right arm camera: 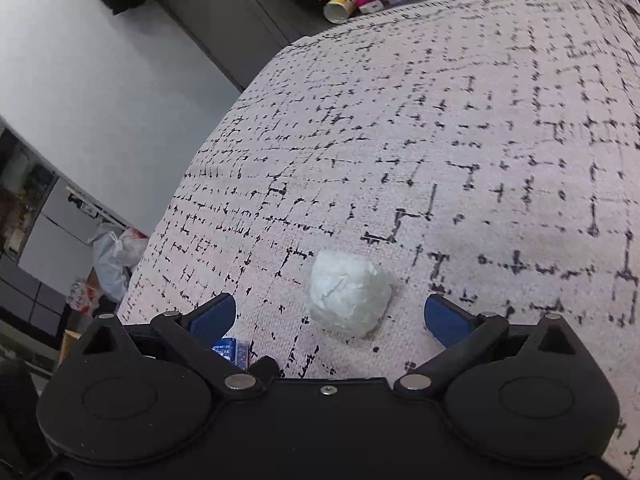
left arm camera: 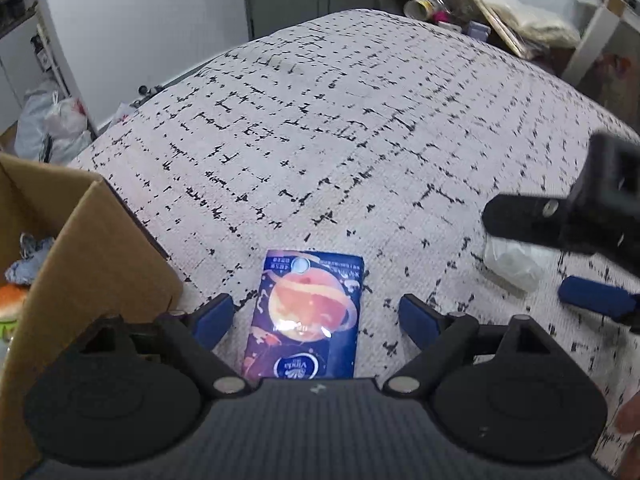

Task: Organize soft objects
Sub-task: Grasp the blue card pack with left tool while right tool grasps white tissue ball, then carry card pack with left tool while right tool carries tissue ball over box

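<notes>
A blue tissue pack (left arm camera: 306,316) with an orange planet print lies flat on the patterned bed cover (left arm camera: 320,140). My left gripper (left arm camera: 316,318) is open, its fingers on either side of the pack, above it. A crumpled white plastic-wrapped wad (right arm camera: 348,294) lies on the cover (right arm camera: 460,140) between the open fingers of my right gripper (right arm camera: 340,318). The wad (left arm camera: 512,262) and the right gripper (left arm camera: 560,256) also show at the right of the left wrist view. A corner of the tissue pack (right arm camera: 232,350) shows under the right gripper's left finger.
An open cardboard box (left arm camera: 92,264) stands at the left of the bed, with soft items (left arm camera: 16,280) inside. White plastic bags (left arm camera: 52,124) lie on the floor beyond it. Clutter and a can (right arm camera: 340,6) sit past the bed's far edge.
</notes>
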### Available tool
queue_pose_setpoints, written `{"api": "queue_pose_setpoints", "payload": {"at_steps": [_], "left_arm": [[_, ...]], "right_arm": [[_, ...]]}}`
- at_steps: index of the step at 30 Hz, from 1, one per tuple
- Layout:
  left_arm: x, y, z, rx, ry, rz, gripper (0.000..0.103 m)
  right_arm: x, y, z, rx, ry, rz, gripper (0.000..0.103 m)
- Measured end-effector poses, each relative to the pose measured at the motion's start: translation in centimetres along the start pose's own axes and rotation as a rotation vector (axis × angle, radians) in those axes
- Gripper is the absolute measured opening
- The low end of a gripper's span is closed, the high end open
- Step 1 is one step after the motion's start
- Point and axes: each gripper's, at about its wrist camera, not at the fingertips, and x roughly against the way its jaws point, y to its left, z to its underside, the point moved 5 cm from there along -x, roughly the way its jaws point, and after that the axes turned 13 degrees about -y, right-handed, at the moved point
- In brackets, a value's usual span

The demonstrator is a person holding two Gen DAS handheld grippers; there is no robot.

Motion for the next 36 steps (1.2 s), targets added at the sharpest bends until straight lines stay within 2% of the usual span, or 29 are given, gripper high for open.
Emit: {"api": "queue_pose_setpoints", "payload": {"at_steps": [4, 8, 10, 11, 13, 14, 18, 25, 36], "left_arm": [[-0.1, 0.1, -0.1, 0.004, -0.007, -0.001, 0.082], [0.0, 0.2, -0.2, 0.021, -0.011, 0.017, 0.063], [0.2, 0.2, -0.2, 0.018, -0.015, 0.017, 0.056], [0.3, 0.2, -0.2, 0.018, -0.016, 0.023, 0.054], [0.3, 0.3, -0.2, 0.028, -0.016, 0.030, 0.053], [0.4, 0.4, -0.2, 0.036, -0.014, 0.033, 0.052], [0.7, 0.9, -0.3, 0.055, -0.012, 0.042, 0.052], [3.6, 1.0, -1.9, 0.058, -0.081, 0.075, 0.052], [7.1, 1.8, -3.1, -0.001, -0.099, 0.139, 0.052]], "right_arm": [[-0.7, 0.3, 0.2, 0.046, -0.016, 0.013, 0.098], [-0.8, 0.3, 0.2, 0.073, -0.030, 0.034, 0.088], [-0.9, 0.4, 0.2, 0.108, -0.038, 0.062, 0.075], [-0.9, 0.5, 0.2, 0.122, -0.041, 0.075, 0.072], [-1.0, 0.4, 0.2, 0.139, -0.047, 0.097, 0.053], [-0.9, 0.4, 0.1, 0.140, -0.048, 0.105, 0.048], [-0.3, -0.1, -0.2, 0.107, -0.049, 0.103, 0.047], [2.4, 0.2, -0.8, 0.129, -0.095, 0.134, 0.047], [7.7, 4.5, -0.7, 0.181, -0.150, 0.135, 0.047]]}}
